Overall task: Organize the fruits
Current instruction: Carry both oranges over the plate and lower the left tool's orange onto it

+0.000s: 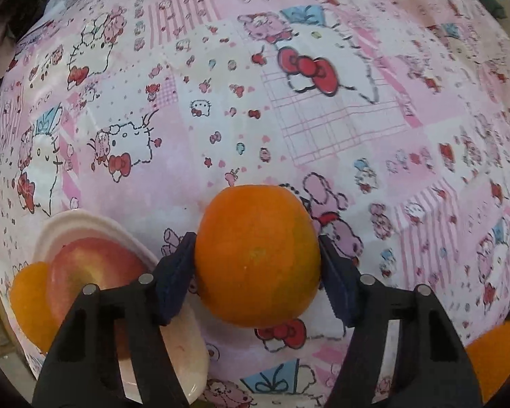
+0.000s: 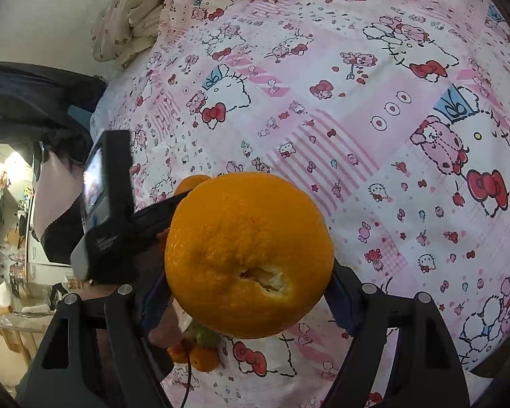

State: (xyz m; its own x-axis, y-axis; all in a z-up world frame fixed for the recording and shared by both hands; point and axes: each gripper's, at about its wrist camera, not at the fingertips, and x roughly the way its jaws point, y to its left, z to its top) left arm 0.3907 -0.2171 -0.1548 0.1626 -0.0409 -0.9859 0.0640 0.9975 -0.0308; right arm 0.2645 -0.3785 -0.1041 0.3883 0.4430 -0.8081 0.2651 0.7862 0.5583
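Left gripper [image 1: 256, 268] around orange [image 1: 256, 255], mid-cloth [image 1: 323, 119].

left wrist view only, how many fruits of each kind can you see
orange round citrus fruits: 3
red apple: 1
total: 4
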